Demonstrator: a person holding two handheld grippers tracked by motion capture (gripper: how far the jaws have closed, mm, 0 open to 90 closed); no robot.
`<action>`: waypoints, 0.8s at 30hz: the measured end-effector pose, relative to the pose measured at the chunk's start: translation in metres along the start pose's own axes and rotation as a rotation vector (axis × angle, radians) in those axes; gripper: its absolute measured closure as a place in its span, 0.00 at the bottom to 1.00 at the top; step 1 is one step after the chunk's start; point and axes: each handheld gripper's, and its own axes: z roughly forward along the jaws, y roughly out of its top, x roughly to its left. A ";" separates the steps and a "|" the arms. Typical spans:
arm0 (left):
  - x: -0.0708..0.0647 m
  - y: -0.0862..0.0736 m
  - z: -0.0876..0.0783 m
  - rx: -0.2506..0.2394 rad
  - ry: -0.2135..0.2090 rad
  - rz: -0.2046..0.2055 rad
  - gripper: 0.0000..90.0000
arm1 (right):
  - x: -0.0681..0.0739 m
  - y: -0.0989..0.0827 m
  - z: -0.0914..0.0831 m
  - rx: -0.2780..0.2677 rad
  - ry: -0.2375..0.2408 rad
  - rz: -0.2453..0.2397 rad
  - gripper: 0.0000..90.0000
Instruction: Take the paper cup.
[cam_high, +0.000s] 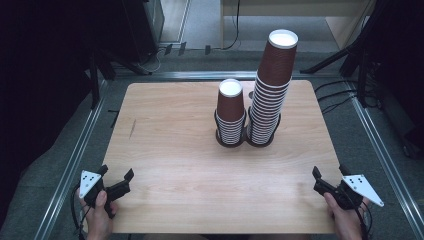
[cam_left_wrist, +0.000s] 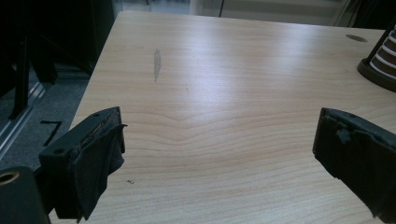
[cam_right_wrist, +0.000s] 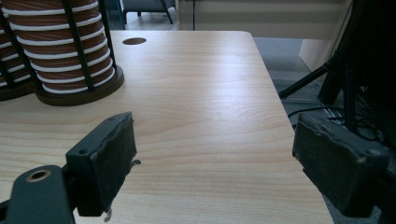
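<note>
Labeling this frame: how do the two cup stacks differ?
The right stack is much taller, holding many more cups, and rises well above its black wire holder. The left stack is short, with its top cup just clearing its own holder. The right stack leans slightly; the left stands straighter. Both are brown paper cups with white rims, standing side by side on the table.

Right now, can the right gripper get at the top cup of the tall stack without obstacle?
Probably yes. The right gripper is open and holds nothing, and bare table lies between it and the tall stack. The short stack stands on the far side, out of the way.
</note>
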 end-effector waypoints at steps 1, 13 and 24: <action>0.000 0.000 0.001 0.003 -0.001 -0.004 0.03 | 0.000 0.000 0.000 0.001 -0.002 0.005 0.15; -0.002 0.001 0.003 0.008 0.012 0.007 0.03 | -0.001 0.006 -0.002 0.013 0.027 0.024 0.11; -0.002 0.000 0.003 0.009 0.008 0.007 0.03 | 0.034 0.045 0.004 -0.034 0.097 -0.013 0.11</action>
